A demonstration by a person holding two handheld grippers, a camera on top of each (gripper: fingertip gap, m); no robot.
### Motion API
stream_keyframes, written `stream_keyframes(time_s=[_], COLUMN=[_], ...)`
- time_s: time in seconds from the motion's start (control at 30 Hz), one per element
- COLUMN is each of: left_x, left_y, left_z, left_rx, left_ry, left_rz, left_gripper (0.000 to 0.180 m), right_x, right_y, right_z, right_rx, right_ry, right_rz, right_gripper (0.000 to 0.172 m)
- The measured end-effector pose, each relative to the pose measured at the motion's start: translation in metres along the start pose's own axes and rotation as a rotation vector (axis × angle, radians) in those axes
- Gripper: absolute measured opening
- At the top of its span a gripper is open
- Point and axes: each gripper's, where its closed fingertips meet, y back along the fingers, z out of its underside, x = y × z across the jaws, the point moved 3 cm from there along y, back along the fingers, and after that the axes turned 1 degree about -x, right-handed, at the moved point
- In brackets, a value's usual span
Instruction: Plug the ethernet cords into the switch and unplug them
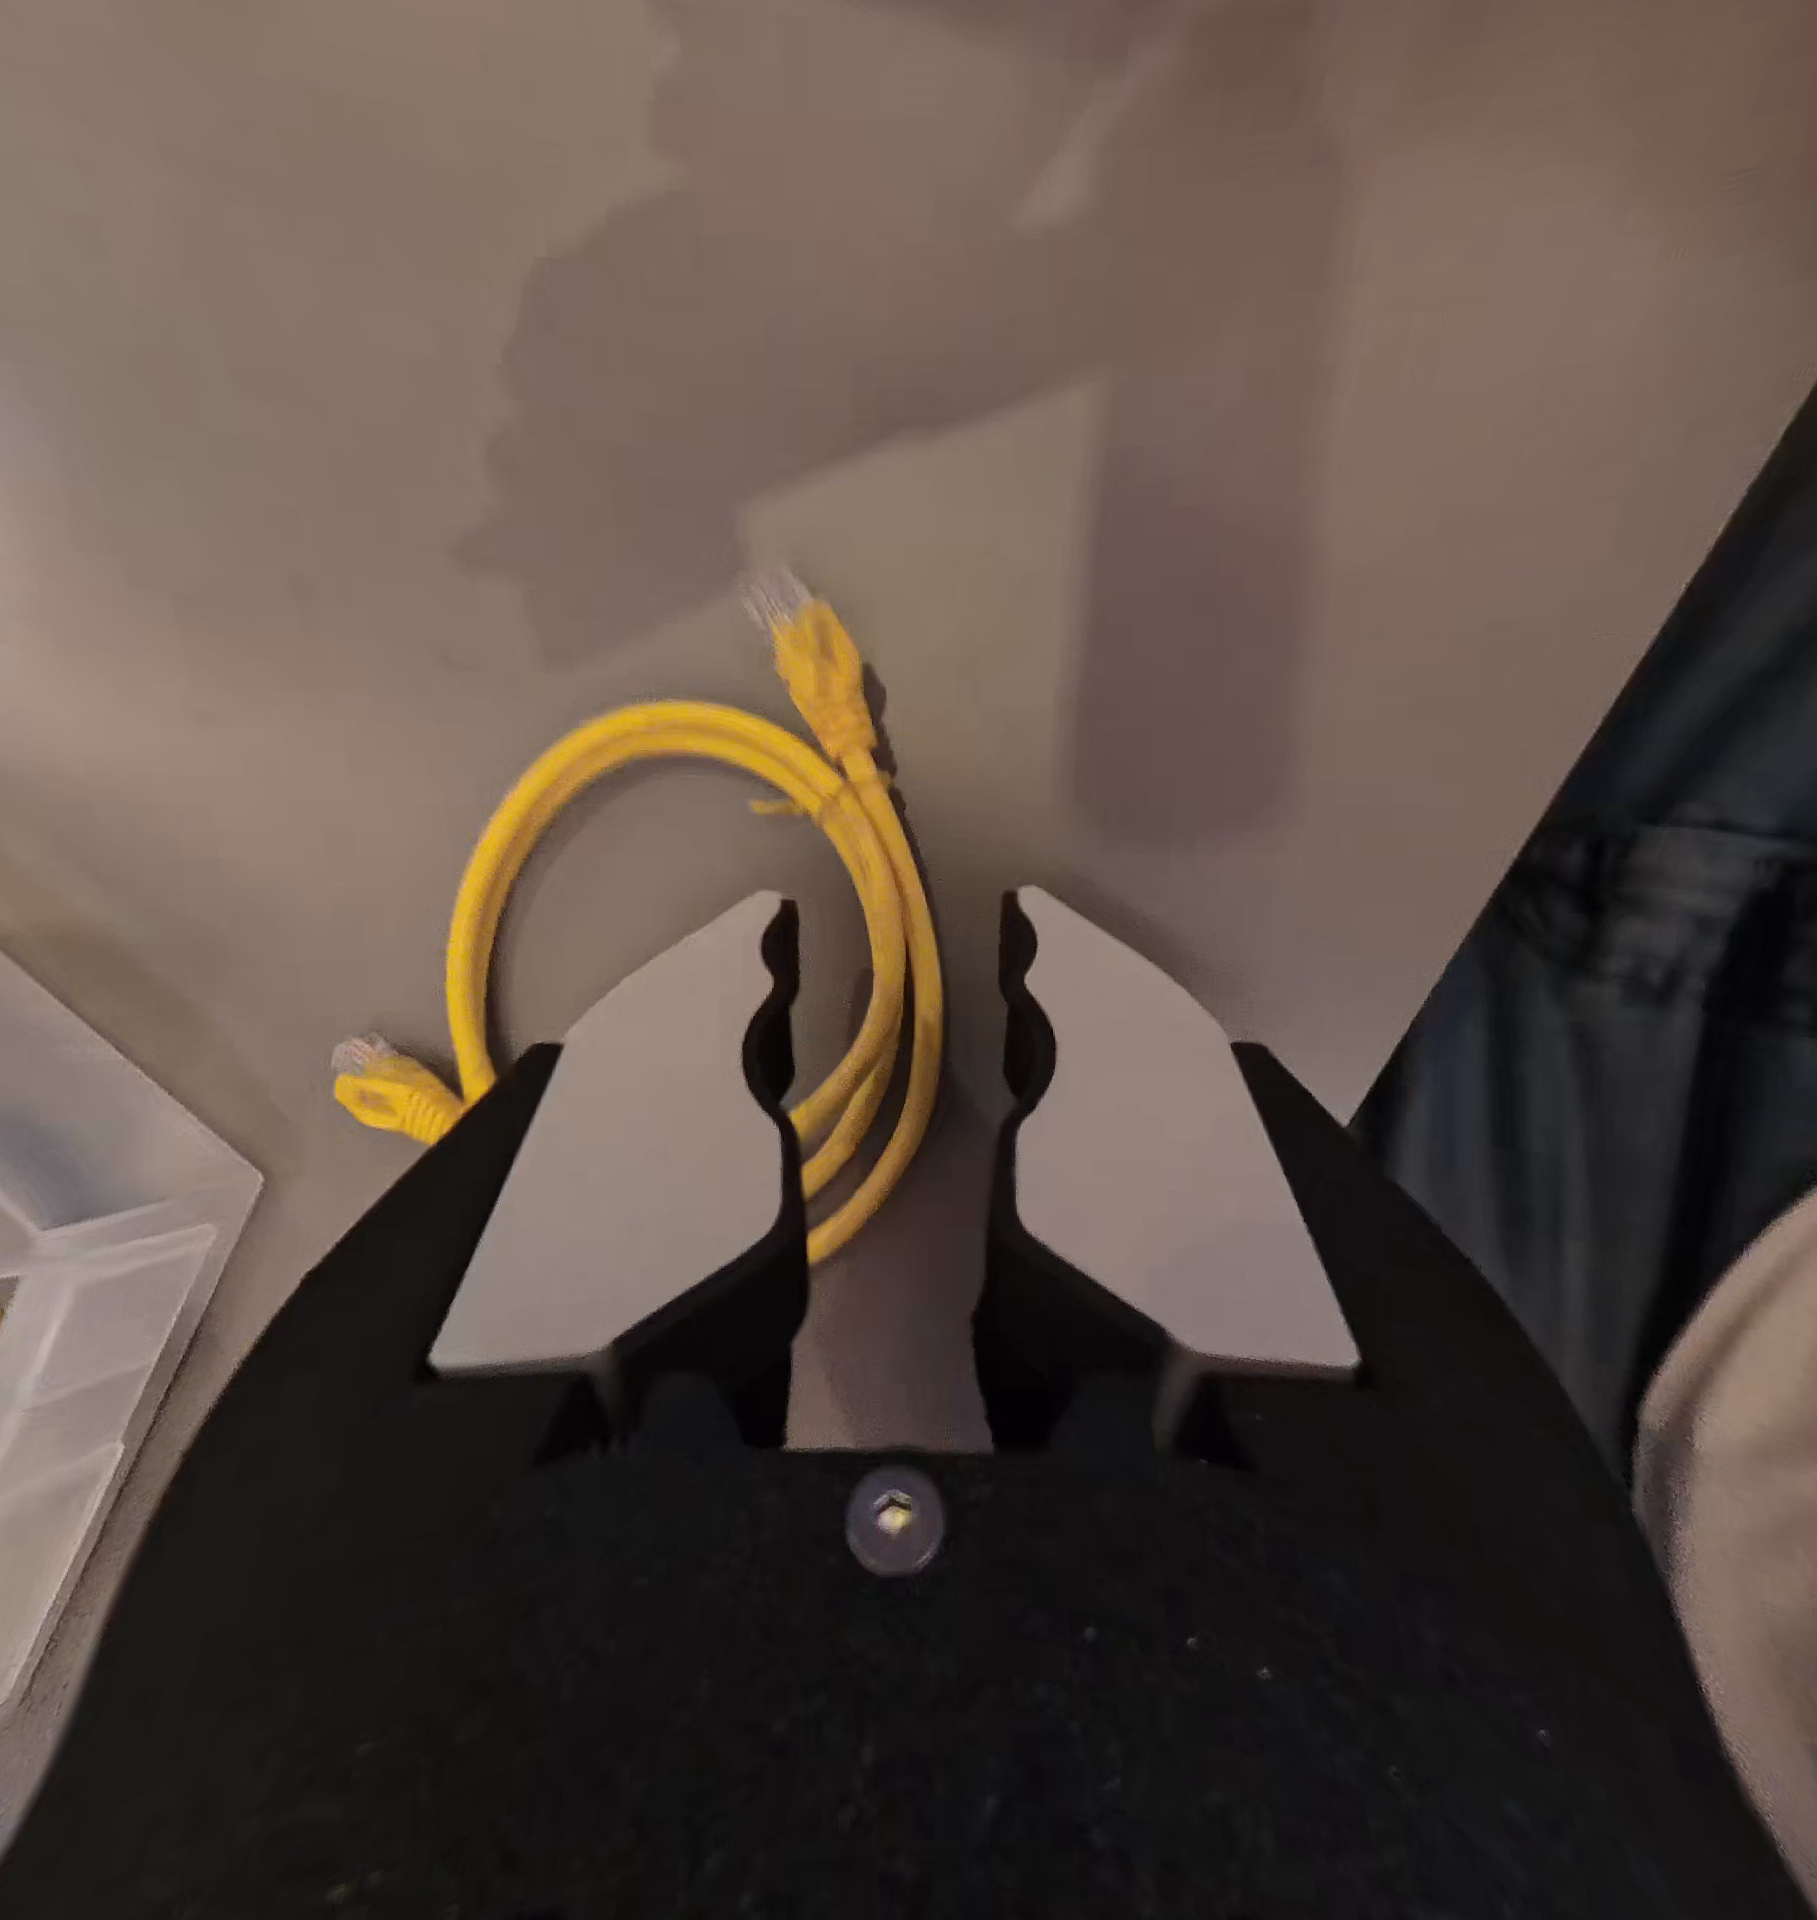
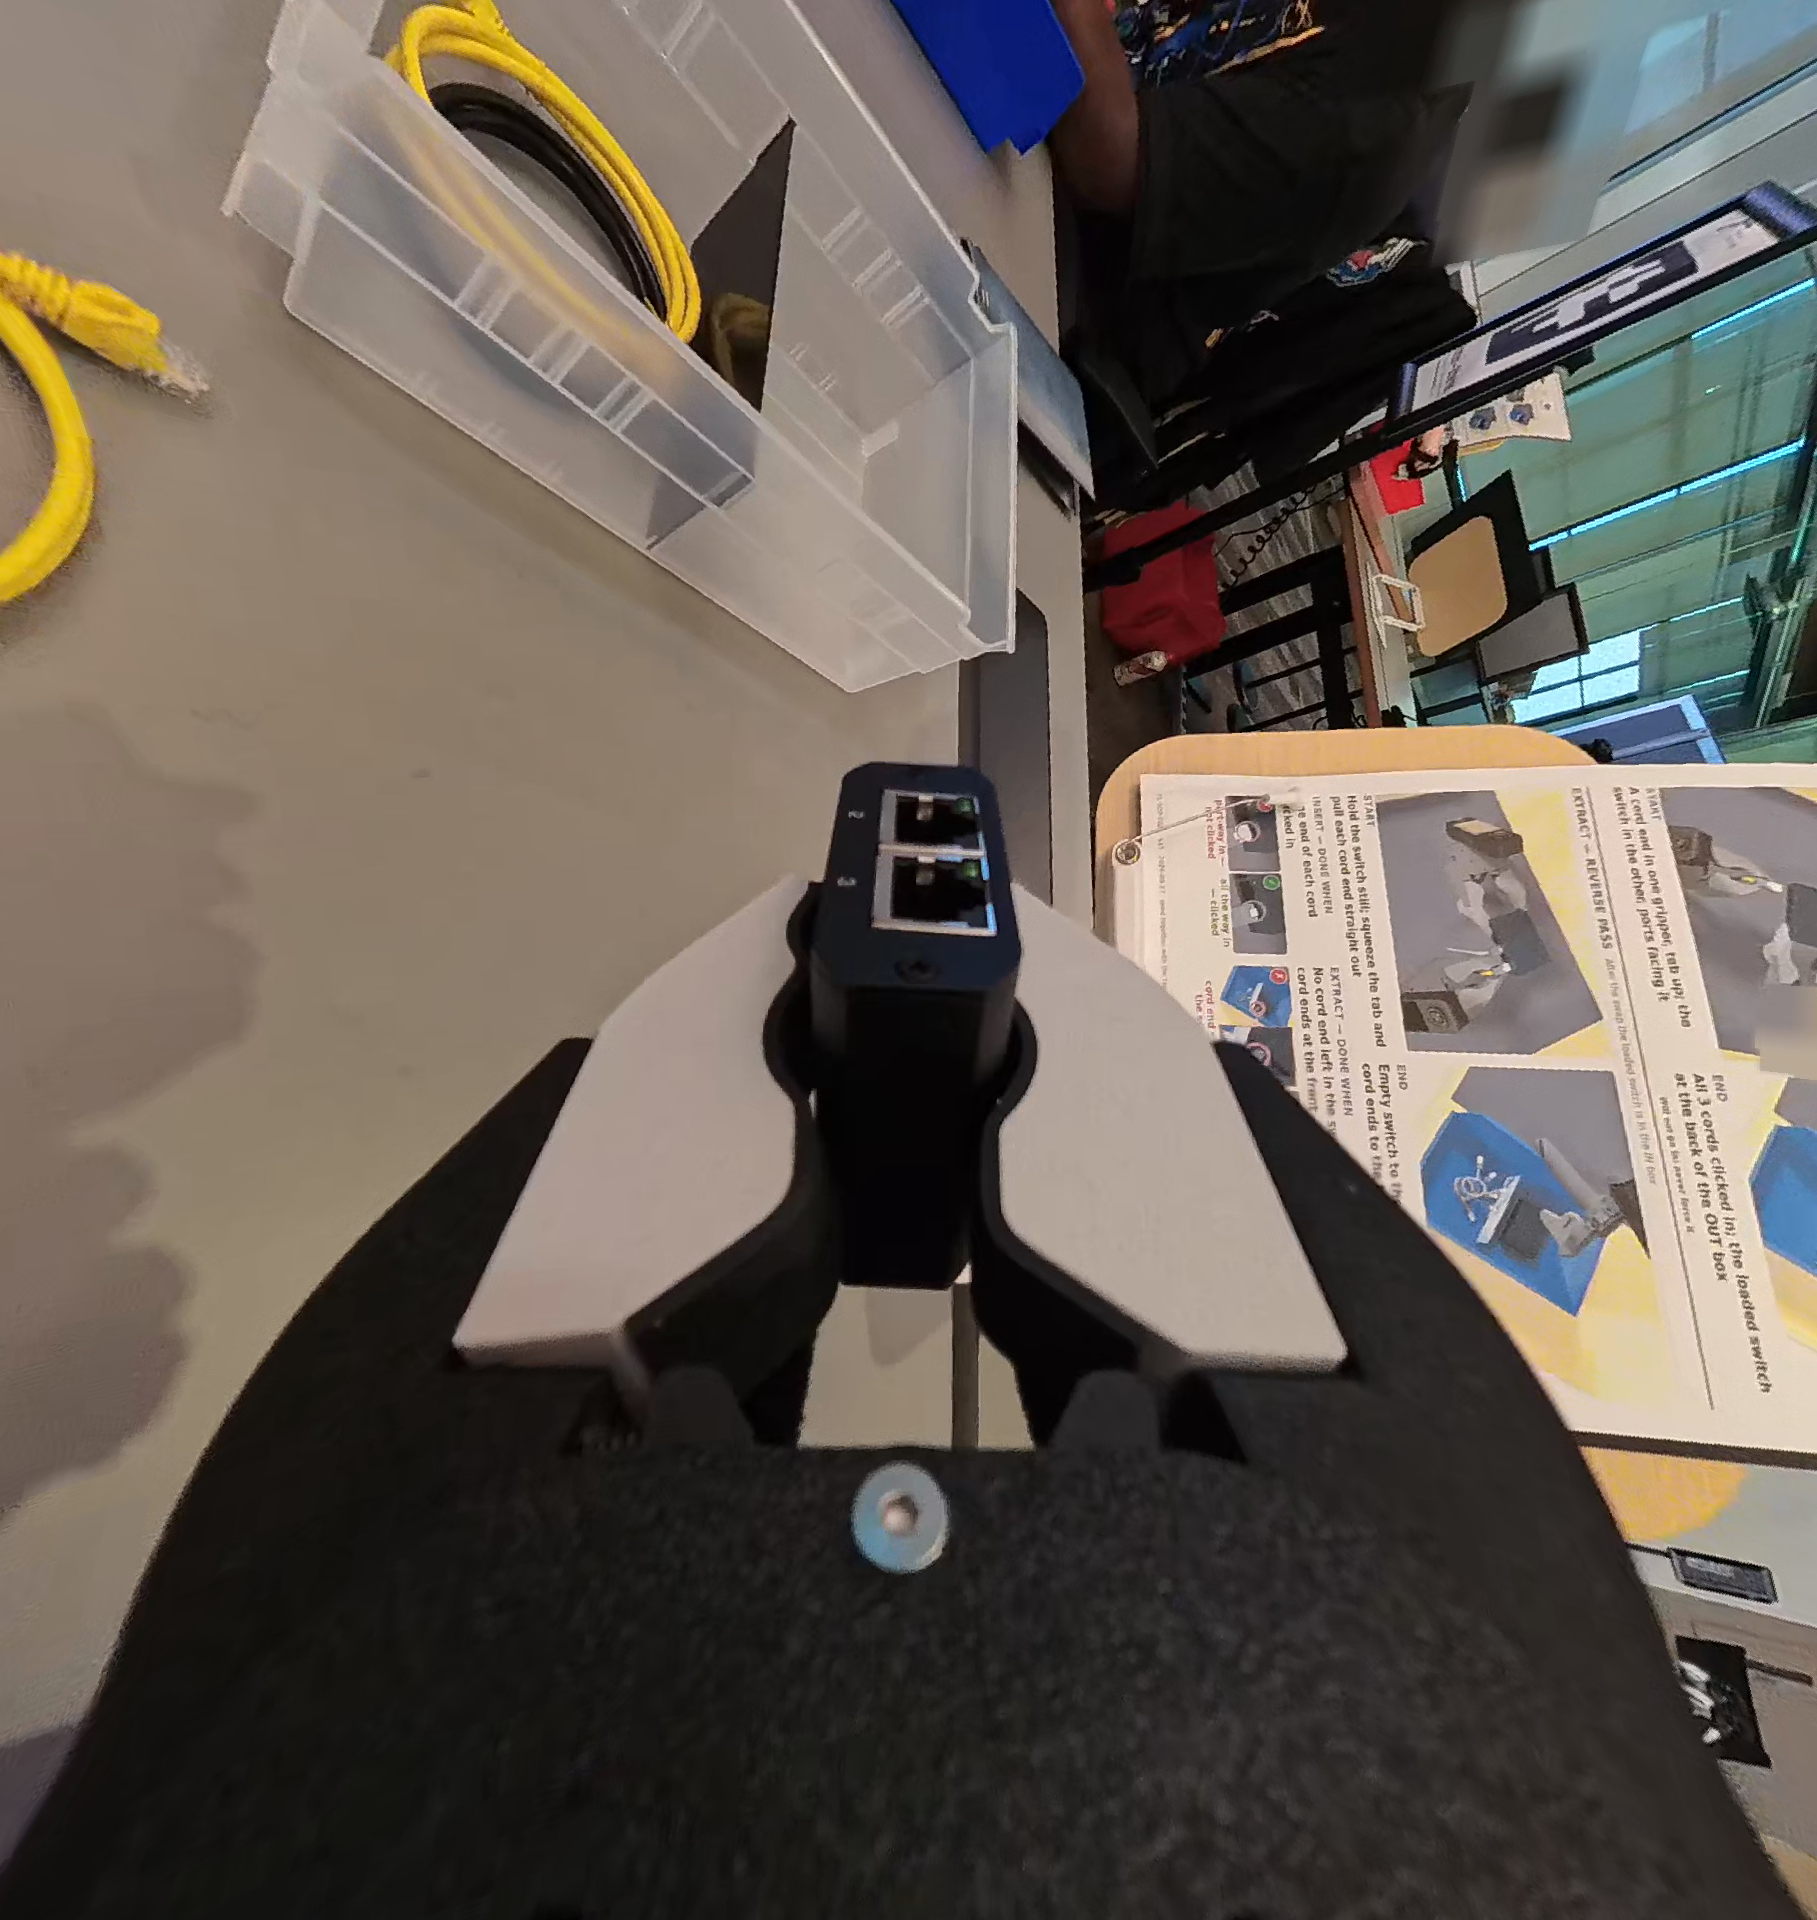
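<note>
- We've got the switch (image 2: 909, 997) clamped in the right gripper (image 2: 904, 914), both pads pressed on its black sides, ports facing away from us and both visible ones empty.
- The yellow ethernet cord (image 1: 696, 935) lies coiled on the counter (image 1: 260, 520), well left of the switch, and none of it is plugged in yet.
- Left gripper (image 1: 899, 904) hovers over that coil, partly open with nothing in it. The strands just show through the gap; the pads aren't on them.
- Our take: don't grab the loop. Go for the far plug (image 1: 816, 665) by its boot, since that end sticks clear of the coil, and keep the switch dead still.
- A tie seems to bundle the coil, so the whole loop will likely drag along and may tug the plug off line.
- Beyond the switch and to its left sits a clear plastic bin (image 2: 675, 416) holding more yellow and black cords.
- Right of the switch, a printed instruction sheet (image 2: 1506, 1091) lies on a wooden board.
- A person's jeans (image 1: 1662, 987) crowd the counter edge near the cord.
</note>
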Motion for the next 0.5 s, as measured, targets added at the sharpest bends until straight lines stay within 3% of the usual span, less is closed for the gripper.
stream_keyframes(time_s=[0.03,0.13,0.27,0.5], left_x=[0.0,-0.002,-0.016,-0.003], left_y=[0.002,0.005,-0.008,-0.03], left_z=[-0.007,-0.021,-0.026,-0.028], left_rx=[0.059,0.144,0.088,0.05], left_ry=[0.007,0.009,0.0,-0.044], left_rz=[-0.045,-0.161,-0.231,-0.276], left_gripper=[0.037,0.034,0.04,0.039], right_x=[0.0,-0.002,-0.003,-0.004], right_y=[0.0,-0.001,-0.003,-0.003], right_z=[0.0,-0.001,-0.001,0.0], right_rx=[-0.002,0.001,0.004,0.006], right_ry=[-0.002,0.004,0.001,-0.005], right_rz=[0.0,-0.005,-0.013,-0.02], right_gripper=[0.026,0.026,0.026,0.026])
